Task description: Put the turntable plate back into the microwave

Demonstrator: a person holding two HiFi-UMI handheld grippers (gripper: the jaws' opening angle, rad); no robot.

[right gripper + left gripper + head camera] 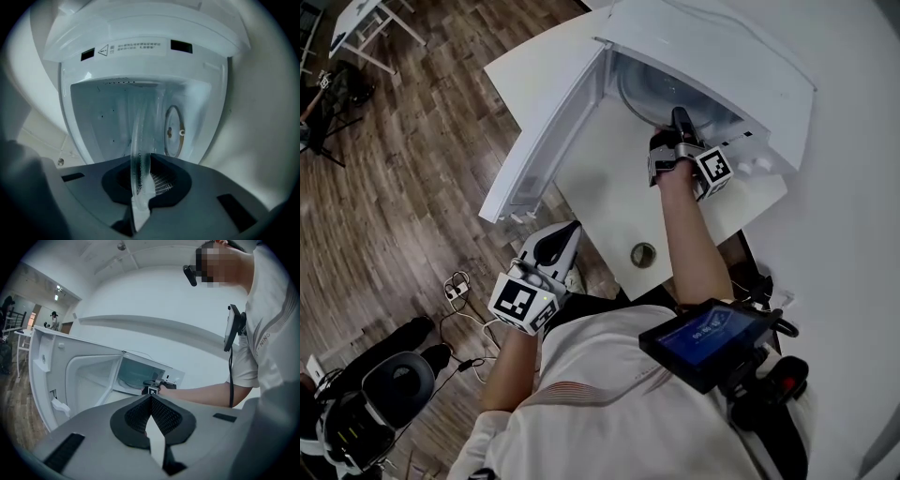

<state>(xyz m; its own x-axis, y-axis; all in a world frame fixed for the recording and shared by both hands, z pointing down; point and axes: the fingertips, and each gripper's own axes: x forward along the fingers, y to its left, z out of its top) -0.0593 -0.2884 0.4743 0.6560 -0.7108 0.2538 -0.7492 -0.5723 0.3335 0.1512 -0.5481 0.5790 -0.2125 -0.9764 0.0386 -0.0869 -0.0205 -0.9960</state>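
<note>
The white microwave (712, 56) stands on the table with its door (548, 141) swung wide to the left. My right gripper (680, 117) is at the mouth of the cavity, shut on the rim of the clear glass turntable plate (143, 140). The plate shows edge-on between the jaws and reaches into the cavity, where the round hub (172, 131) sits on the floor. Part of the plate (642, 94) also shows inside the oven from above. My left gripper (572, 230) hangs low beside the table's front edge, shut and empty, pointing toward the open door (47, 366).
The white table (609, 187) has a round cable hole (643, 254) near its front edge. Cables and a power strip (455, 291) lie on the wooden floor at the left. A dark device (712, 337) hangs on the person's chest. A white wall runs along the right.
</note>
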